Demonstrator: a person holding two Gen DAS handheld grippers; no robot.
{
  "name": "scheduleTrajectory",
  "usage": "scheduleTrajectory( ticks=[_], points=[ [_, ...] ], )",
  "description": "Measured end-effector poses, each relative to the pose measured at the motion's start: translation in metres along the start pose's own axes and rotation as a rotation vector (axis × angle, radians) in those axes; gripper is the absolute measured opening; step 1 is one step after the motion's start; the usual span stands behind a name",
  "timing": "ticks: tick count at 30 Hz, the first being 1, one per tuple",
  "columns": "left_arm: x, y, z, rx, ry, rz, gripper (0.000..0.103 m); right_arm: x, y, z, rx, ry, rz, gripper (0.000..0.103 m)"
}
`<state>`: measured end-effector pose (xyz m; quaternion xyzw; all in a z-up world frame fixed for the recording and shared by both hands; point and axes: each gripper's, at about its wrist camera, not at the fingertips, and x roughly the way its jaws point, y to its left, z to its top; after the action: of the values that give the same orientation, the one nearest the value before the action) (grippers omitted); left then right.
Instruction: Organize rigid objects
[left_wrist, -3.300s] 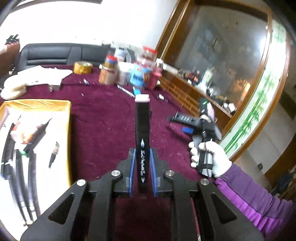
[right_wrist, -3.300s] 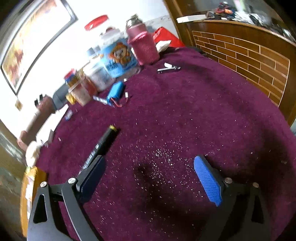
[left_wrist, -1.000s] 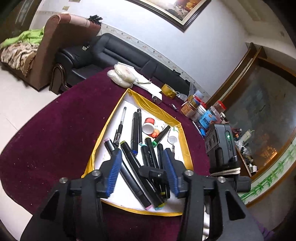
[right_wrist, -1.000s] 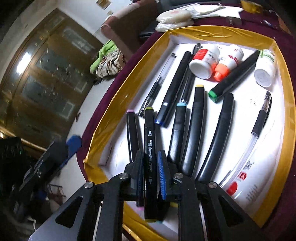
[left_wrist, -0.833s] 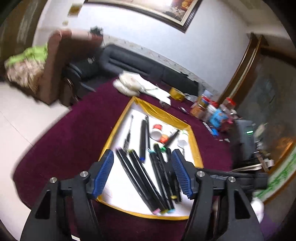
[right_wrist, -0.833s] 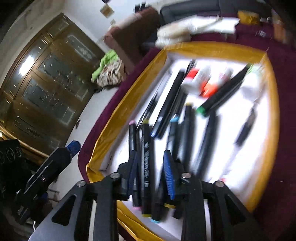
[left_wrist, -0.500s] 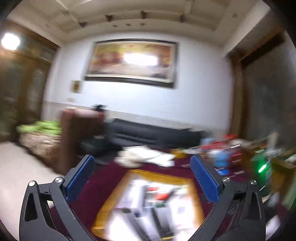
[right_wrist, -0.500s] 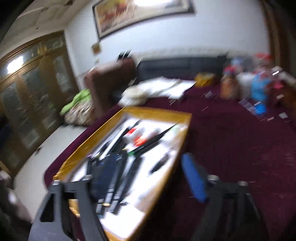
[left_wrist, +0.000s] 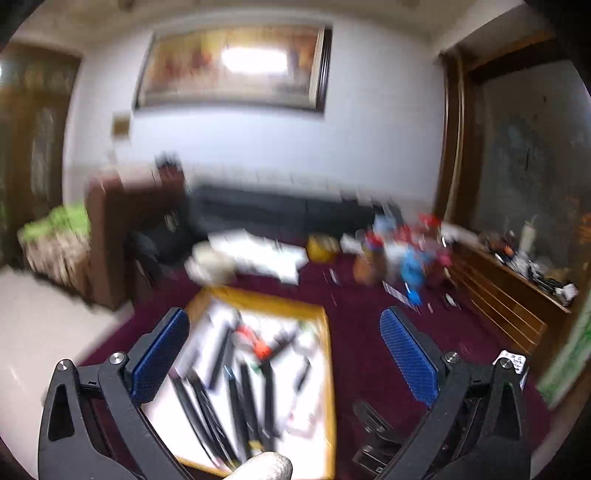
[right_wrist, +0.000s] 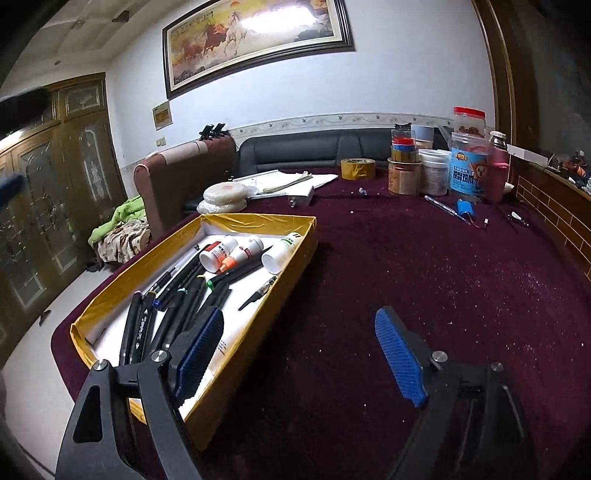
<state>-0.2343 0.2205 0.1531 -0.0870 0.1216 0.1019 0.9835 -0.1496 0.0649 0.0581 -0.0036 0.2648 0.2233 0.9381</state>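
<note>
Right gripper (right_wrist: 301, 349): jaws apart, just been opening, nothing between the blue pads, only bare maroon tablecloth (right_wrist: 424, 288). Left gripper (left_wrist: 284, 354): jaws spread wide, likewise just been opening, empty; view heavily blurred.

Just left of the right gripper, partly behind its left pad: gold-edged tray (right_wrist: 258, 221), holding black markers (right_wrist: 177, 306) laid side by side with long axes running near to far, plus small white bottles (right_wrist: 236, 251) at the far end. In the left wrist view the same tray (left_wrist: 325, 354) sits below and between the open pads.

Loose things left on the cloth, judged the likely next targets: a pen (right_wrist: 441, 206) and a blue battery pack (right_wrist: 466, 208), far and to the right, near a cluster of jars (right_wrist: 436, 166). Pen's long axis slanted, running from far-left to near-right. A small metal tool (right_wrist: 517, 218) further right, near the table's edge.

Key relation: remaining items lie far-right of both grippers, well apart from the tray; the right gripper looks nearer. Reaching along the pen's length would need the jaws turned across that slant.
</note>
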Motion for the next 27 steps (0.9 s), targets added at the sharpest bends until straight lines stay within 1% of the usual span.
scheduleTrajectory(
  ticks=[1, 2, 3, 5, 6, 9, 14, 21, 27],
  points=[
    [0.009, 0.000, 0.000, -0.015, 0.056, -0.021, 0.103, -0.002, 0.000, -0.002, -0.008, -0.004, 0.001, 0.081],
    [0.018, -0.001, -0.002, -0.030, 0.098, -0.022, 0.103, -0.004, 0.001, -0.003, -0.022, -0.012, -0.002, 0.081],
    [0.024, -0.002, -0.004, -0.032, 0.119, 0.009, 0.103, -0.004, 0.003, -0.004, -0.033, -0.017, -0.004, 0.081],
    [0.028, -0.008, -0.010, 0.010, 0.125, 0.094, 0.103, -0.006, 0.007, -0.007, -0.066, -0.029, -0.011, 0.081],
    [0.031, -0.010, -0.013, 0.025, 0.134, 0.118, 0.103, -0.007, 0.008, -0.009, -0.083, -0.030, -0.015, 0.081],
    [0.038, -0.013, -0.022, 0.027, 0.183, 0.145, 0.103, -0.006, 0.011, -0.011, -0.097, -0.021, -0.015, 0.081],
    [0.047, -0.011, -0.034, 0.058, 0.238, 0.234, 0.103, -0.001, 0.012, -0.013, -0.093, 0.000, -0.028, 0.081],
    [0.059, -0.001, -0.042, 0.036, 0.289, 0.234, 0.103, 0.006, 0.015, -0.014, -0.101, 0.030, -0.042, 0.081],
    [0.062, 0.005, -0.045, 0.026, 0.316, 0.224, 0.103, 0.009, 0.021, -0.015, -0.125, 0.041, -0.051, 0.081]
  ],
)
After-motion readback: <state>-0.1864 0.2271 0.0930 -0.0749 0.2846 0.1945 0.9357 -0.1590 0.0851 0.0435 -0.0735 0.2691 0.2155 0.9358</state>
